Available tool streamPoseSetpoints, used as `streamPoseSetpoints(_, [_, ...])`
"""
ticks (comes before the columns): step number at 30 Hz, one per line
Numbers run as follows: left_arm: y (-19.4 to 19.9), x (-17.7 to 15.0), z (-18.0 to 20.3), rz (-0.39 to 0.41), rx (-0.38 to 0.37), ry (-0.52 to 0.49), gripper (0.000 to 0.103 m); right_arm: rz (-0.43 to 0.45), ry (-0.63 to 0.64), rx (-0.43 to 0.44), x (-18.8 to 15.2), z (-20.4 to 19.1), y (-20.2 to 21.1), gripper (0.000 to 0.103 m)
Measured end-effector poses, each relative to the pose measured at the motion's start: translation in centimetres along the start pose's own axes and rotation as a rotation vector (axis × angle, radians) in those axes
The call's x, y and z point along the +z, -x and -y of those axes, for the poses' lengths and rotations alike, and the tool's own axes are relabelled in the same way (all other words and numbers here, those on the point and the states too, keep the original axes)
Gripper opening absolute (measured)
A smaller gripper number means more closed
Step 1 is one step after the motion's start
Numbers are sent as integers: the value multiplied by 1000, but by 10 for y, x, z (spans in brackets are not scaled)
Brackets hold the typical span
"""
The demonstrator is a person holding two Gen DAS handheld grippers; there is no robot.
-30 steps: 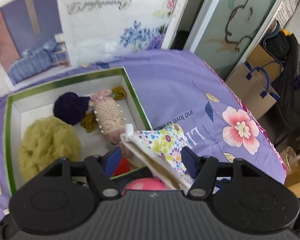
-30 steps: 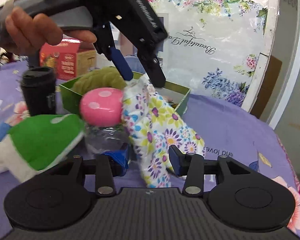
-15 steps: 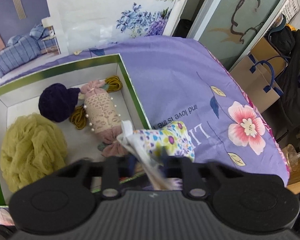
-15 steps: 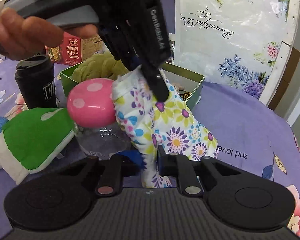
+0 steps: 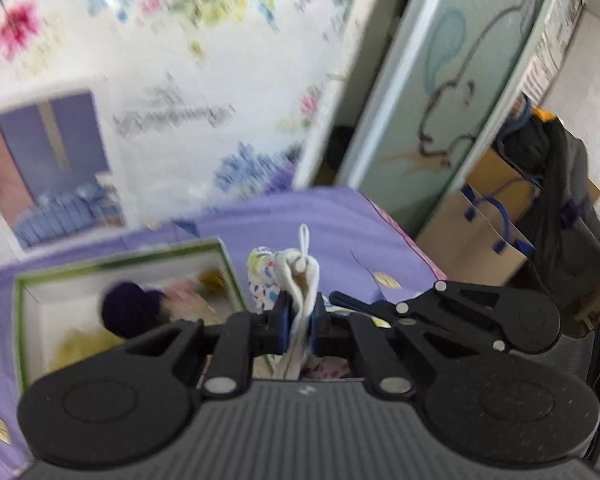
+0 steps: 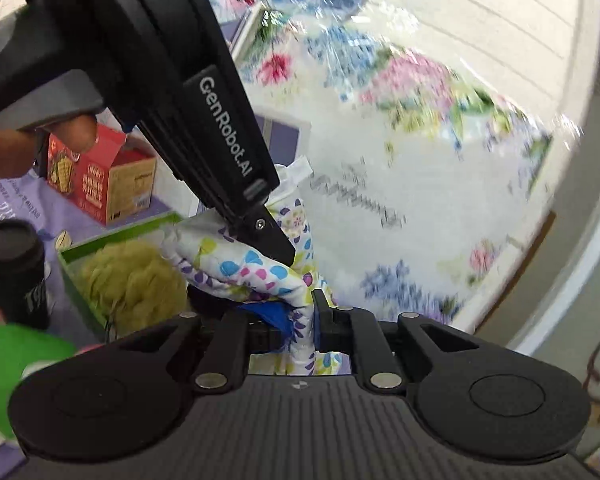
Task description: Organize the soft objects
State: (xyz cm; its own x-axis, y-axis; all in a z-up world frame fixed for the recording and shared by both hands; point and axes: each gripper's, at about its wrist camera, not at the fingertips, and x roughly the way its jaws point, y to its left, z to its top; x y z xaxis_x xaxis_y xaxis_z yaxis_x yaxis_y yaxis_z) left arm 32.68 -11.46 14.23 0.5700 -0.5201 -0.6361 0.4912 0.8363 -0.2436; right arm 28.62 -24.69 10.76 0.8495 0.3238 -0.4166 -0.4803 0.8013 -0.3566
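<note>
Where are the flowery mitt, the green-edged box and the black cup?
floral oven mitt [image 6: 256,270], right wrist view, patterned side.
green-rimmed box [image 5: 116,258], left wrist view, far rim.
black cup [image 6: 14,276], right wrist view, side wall.

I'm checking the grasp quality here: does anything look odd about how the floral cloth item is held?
Yes. The floral cloth item is pinched by both grippers at once, the left gripper and the right gripper, so it hangs bunched and twisted between them above the green box rather than lying inside.

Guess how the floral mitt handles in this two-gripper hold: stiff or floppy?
Likely floppy: the mitt bends and creases between the left gripper and right gripper. Probably light; thin pinches carry it. Quilted cloth, so slipping seems unlikely.
</note>
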Motion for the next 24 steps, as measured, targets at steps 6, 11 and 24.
streamPoseSetpoints(6, [-6,18,-65,30,124,91,3,-15,31,92,23,-10,-73,2])
streamPoseSetpoints(11, [-32,-2,-127,-33,249,217,61,-148,-113,267,7,-15,-105,10])
streamPoseSetpoints(24, [7,-8,-130,22,352,221,61,-15,-165,218,42,-5,-34,23])
